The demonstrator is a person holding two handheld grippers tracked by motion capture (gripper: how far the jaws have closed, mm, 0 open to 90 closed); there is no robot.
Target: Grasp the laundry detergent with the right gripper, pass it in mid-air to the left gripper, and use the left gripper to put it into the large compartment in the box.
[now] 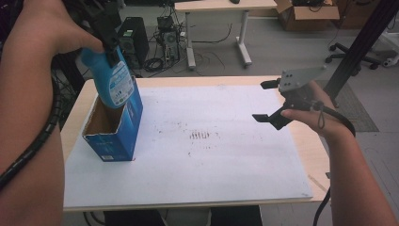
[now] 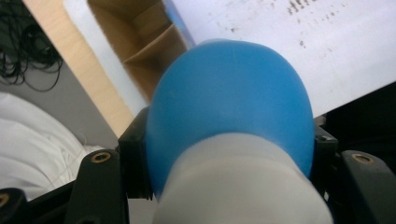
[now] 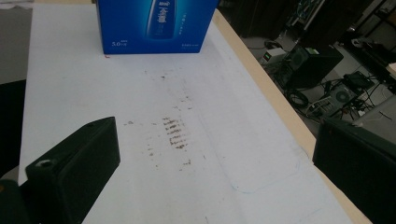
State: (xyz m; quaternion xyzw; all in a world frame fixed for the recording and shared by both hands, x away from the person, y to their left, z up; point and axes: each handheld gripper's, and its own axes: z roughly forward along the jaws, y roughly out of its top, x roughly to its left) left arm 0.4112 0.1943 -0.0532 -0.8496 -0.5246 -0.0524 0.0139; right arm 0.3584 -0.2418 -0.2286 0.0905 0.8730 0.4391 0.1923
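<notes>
On the white-covered table (image 1: 226,155), an open blue box (image 1: 115,134) stands at the left. The blue bottle (image 1: 112,80), pinched at its neck by the left gripper (image 1: 109,40), hangs tilted over the opening, base just entering. Next, I judge, comes a straight lowering past the cardboard divider. The right gripper (image 1: 270,101) hovers at the right, jaws spread, empty

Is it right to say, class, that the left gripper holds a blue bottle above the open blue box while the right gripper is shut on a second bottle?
Not quite. The left gripper does hold the blue bottle above the open blue box, but the right gripper holds nothing: the right gripper view shows its jaws wide apart over the white sheet.
</notes>
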